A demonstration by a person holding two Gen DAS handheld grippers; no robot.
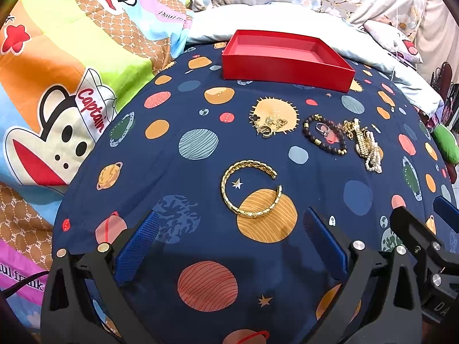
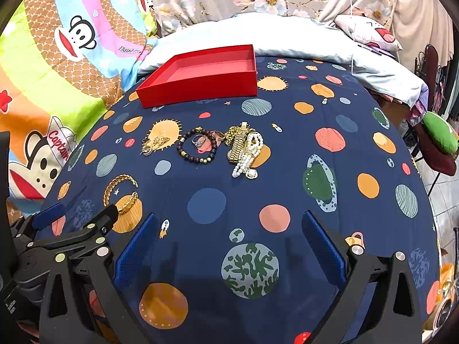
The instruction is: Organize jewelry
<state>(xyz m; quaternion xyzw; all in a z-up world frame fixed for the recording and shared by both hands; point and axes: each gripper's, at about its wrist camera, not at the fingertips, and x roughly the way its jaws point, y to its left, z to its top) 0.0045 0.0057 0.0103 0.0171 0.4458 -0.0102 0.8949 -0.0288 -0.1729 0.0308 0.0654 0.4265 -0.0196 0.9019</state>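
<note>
A gold open bangle [image 1: 252, 214] lies on the navy planet-print cover, just beyond my left gripper [image 1: 231, 243], which is open and holds nothing. In the right wrist view the bangle [image 2: 117, 180] sits at the left, beside the left gripper [image 2: 79, 212]. My right gripper [image 2: 229, 243] is open over bare cover. Further ahead lie gold earrings [image 1: 269, 126], a black bead bracelet [image 2: 179, 149] with a ring [image 2: 198, 140] inside it, a gold watch band [image 2: 238, 146] and pearls [image 2: 249, 154]. A red open box [image 1: 284, 71] [image 2: 200, 89] stands empty at the back.
A white pillow [image 2: 287, 37] lies behind the box. A cartoon monkey blanket [image 1: 57, 86] covers the left side. A green cushion [image 2: 441, 134] sits on a chair off the bed's right edge, above tiled floor. The right gripper [image 1: 421, 209] shows at the left view's lower right.
</note>
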